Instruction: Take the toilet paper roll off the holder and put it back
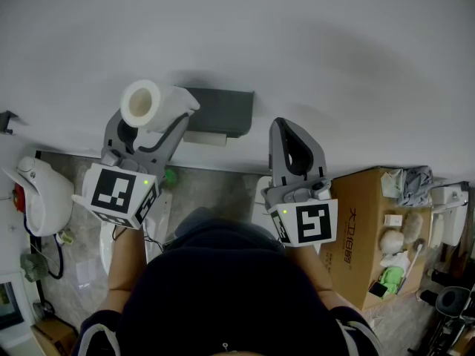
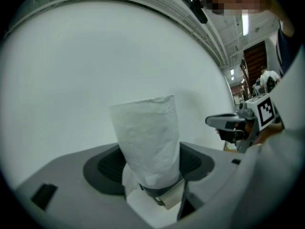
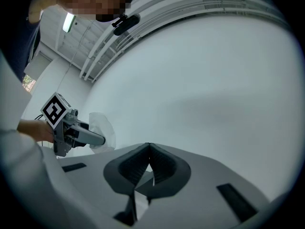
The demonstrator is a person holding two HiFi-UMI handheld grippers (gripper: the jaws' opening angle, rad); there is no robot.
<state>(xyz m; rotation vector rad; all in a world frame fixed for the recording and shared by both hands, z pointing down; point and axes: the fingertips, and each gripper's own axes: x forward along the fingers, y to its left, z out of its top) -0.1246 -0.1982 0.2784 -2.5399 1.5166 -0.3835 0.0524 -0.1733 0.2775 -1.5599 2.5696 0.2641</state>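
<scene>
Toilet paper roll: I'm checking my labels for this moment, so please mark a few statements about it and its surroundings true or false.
1. The left gripper is clamped on the toilet paper roll. True.
2. The right gripper has its jaws wide apart. False: they are together, with nothing between them.
3. The holder is white and stands on the floor. False: it is dark grey and is fixed to the wall.
4. A cardboard box stands at the right of the head view. True.
</scene>
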